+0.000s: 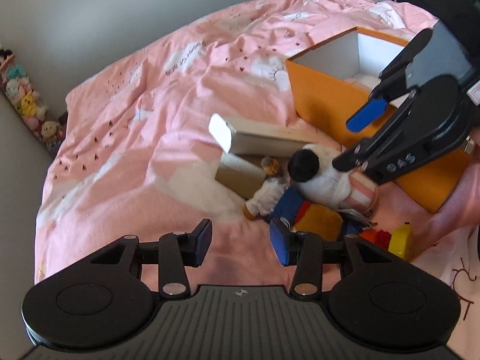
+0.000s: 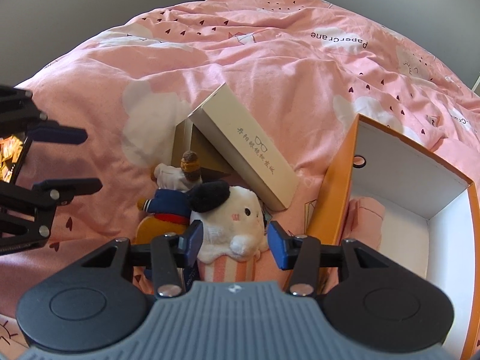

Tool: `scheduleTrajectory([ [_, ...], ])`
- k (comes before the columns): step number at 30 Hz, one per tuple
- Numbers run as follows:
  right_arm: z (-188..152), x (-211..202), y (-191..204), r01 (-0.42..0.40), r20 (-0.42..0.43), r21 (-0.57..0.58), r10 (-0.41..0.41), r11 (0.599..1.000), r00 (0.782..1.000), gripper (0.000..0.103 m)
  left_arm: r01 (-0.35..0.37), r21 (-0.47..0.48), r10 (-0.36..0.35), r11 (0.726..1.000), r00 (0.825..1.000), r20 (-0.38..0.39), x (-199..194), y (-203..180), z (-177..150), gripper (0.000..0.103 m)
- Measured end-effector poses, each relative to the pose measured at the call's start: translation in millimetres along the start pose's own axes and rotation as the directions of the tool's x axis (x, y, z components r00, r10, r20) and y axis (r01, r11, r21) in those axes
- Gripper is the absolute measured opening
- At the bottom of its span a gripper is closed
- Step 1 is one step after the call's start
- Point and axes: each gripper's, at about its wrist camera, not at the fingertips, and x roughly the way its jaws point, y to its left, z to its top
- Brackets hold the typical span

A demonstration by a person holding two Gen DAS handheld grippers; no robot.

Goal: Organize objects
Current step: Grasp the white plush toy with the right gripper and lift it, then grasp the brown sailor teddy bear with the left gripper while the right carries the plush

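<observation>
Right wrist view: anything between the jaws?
Yes. The white plush with the black ear sits between the right gripper jaws, seemingly untouched; right wrist view shows it.

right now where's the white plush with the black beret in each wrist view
Left wrist view: the white plush with the black beret lies right of centre, seen from behind, just under the right gripper.
Right wrist view: it sits low at centre, facing the camera, between the right gripper's open fingers.
Shared landmark: the orange box, beside the plush in both views.
</observation>
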Motion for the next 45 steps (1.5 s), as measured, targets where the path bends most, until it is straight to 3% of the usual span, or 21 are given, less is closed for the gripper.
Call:
scheduleTrajectory([
  [5,2,9,3,-0.023,-0.023,-0.003,0.023,1.0,0.999,0.051,0.081,-0.044,-0.08,0.996,0.996,0.029,3,1,14,0.06],
  [9,0,20,4,-0.041,-0.058,0.003,0.041,0.999,0.997,0.063,0.107,-0.074,-0.106,0.992,0.994,0.02,10,-1,17,0.061],
  [15,3,33,13,0.02,-0.07,-0.076,-0.026,0.997,0.997,0.067,0.119,-0.098,-0.122,0.988,0.992,-0.022,20,-1,17,0.062],
  [20,6,47,13,-0.024,-0.11,-0.076,0.016,0.997,0.994,0.067,0.124,-0.131,-0.131,0.984,0.99,-0.048,25,4,15,0.063],
  [25,6,59,11,-0.013,-0.144,-0.062,0.004,0.998,0.99,0.067,0.147,-0.162,-0.159,0.976,0.985,-0.063,29,5,18,0.064],
  [29,7,60,5,-0.021,-0.148,-0.024,0.018,0.999,0.989,0.058,0.154,-0.225,-0.176,0.962,0.981,-0.083,34,8,19,0.064],
  [33,7,45,-3,-0.05,-0.11,0.01,0.051,0.999,0.993,0.055,0.164,-0.333,-0.214,0.928,0.97,-0.117,38,11,19,0.065],
  [36,8,30,-9,-0.036,-0.067,0.011,0.037,0.999,0.997,0.054,0.221,-0.459,-0.296,0.86,0.95,-0.097,37,19,17,0.068],
  [38,9,19,-15,-0.031,-0.037,0.023,0.032,0.999,0.999,0.054,0.248,-0.543,-0.339,0.802,0.938,-0.072,37,26,14,0.076],
  [39,11,12,-19,-0.025,-0.018,0.031,0.025,0.999,1.0,0.054,0.233,-0.578,-0.336,0.782,0.939,-0.075,37,29,13,0.074],
  [42,14,-7,-34,-0.066,0.036,0.079,0.064,0.995,0.997,0.054,0.179,-0.629,-0.303,0.757,0.948,-0.095,40,33,10,0.072],
  [45,17,-26,-44,-0.099,0.091,0.121,0.088,0.988,0.992,0.054,0.173,-0.672,-0.328,0.721,0.938,-0.111,45,36,8,0.072],
])
